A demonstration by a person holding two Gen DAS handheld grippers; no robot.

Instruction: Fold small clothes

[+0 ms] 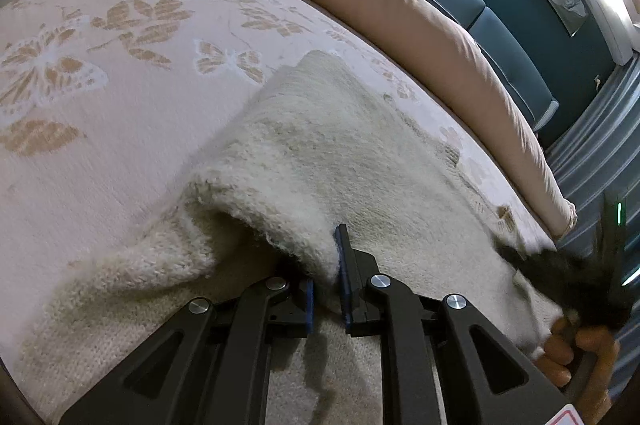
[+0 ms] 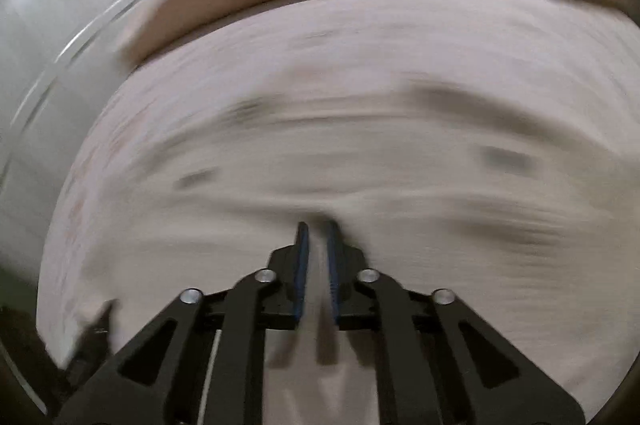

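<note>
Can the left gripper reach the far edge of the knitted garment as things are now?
Probably not right now: the left gripper is shut on a raised fold of the cream knitted garment, so it must release it first. Beyond, only flat bedspread lies around.

Cream knit garment (image 1: 328, 161) on a pale pink bedspread (image 1: 120, 73) patterned with tan leaves and butterflies.

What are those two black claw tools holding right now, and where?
The left gripper pinches the cream knitted garment by its folded-over edge. The right gripper is shut; its blurred view doesn't show whether it holds fabric.
</note>
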